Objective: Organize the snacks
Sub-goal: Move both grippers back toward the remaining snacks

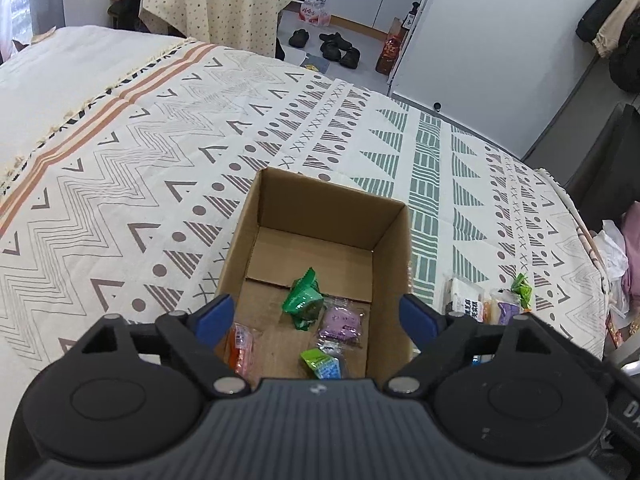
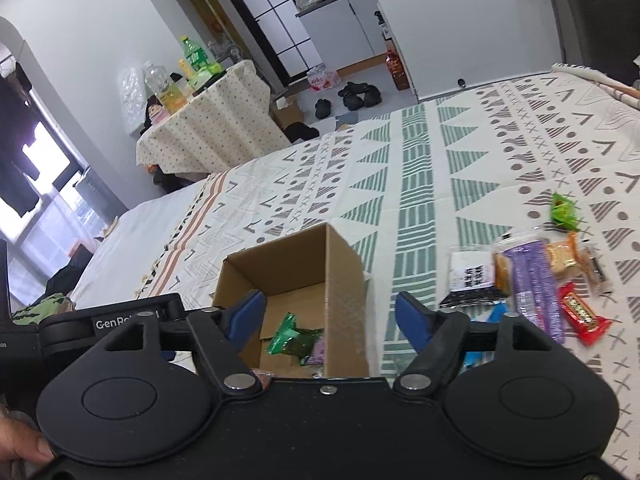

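Snacks are split between two places: a handful already lie in the cardboard box [image 1: 316, 240] and a loose pile waits on the bedspread [image 1: 160, 140] to the box's right. Inside the box I see a green packet [image 1: 303, 298], a purple one [image 1: 342, 322], an orange one [image 1: 239, 347] and a small green-and-blue one [image 1: 322, 363]. I judge I am mid-task, between a drop and the next pick. My left gripper [image 1: 316, 316] hovers above the box with jaws wide apart and nothing between them. My right gripper [image 2: 330, 314] hangs over the box's right wall, jaws also apart and empty.

The pile in the right wrist view holds a black-and-white packet [image 2: 474, 276], a long purple wrapper [image 2: 534, 284], a cracker pack [image 2: 562, 258], a red candy [image 2: 582, 314] and, a little farther toward the bed's far edge, a bright green packet [image 2: 564, 210]. Next I would swing the right gripper over the pile; the wrappers overlap and look slippery, so I should pinch one at its edge.
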The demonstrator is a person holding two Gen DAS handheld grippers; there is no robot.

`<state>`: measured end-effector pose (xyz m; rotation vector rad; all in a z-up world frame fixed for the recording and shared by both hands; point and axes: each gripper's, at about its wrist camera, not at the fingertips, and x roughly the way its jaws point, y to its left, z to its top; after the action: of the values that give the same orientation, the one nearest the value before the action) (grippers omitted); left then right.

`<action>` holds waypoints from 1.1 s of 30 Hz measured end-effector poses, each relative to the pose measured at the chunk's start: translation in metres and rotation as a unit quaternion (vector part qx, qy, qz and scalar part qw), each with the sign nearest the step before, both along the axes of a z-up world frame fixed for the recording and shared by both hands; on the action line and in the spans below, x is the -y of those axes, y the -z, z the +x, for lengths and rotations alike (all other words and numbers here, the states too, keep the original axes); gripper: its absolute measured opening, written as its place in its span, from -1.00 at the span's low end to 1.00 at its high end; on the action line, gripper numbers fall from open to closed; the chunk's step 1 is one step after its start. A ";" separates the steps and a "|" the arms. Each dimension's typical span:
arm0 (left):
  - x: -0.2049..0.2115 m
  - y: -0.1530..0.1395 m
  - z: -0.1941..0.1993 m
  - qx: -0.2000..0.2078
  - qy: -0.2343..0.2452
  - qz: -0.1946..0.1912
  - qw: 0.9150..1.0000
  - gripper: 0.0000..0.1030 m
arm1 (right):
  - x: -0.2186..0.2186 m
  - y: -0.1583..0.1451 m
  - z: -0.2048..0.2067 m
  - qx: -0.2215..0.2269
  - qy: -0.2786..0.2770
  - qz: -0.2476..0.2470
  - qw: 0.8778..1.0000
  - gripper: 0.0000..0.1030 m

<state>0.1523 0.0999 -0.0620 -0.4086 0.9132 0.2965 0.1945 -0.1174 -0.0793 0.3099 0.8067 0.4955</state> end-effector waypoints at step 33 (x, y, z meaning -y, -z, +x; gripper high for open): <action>0.098 -0.017 -0.004 0.035 0.048 0.008 0.998 1.00 | 0.128 -0.002 -0.029 0.035 0.079 -0.019 0.996 1.00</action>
<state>0.1487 0.0016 -0.0454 -0.3578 0.8590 0.2005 0.1656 -0.2456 -0.0775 0.3173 0.7166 0.3415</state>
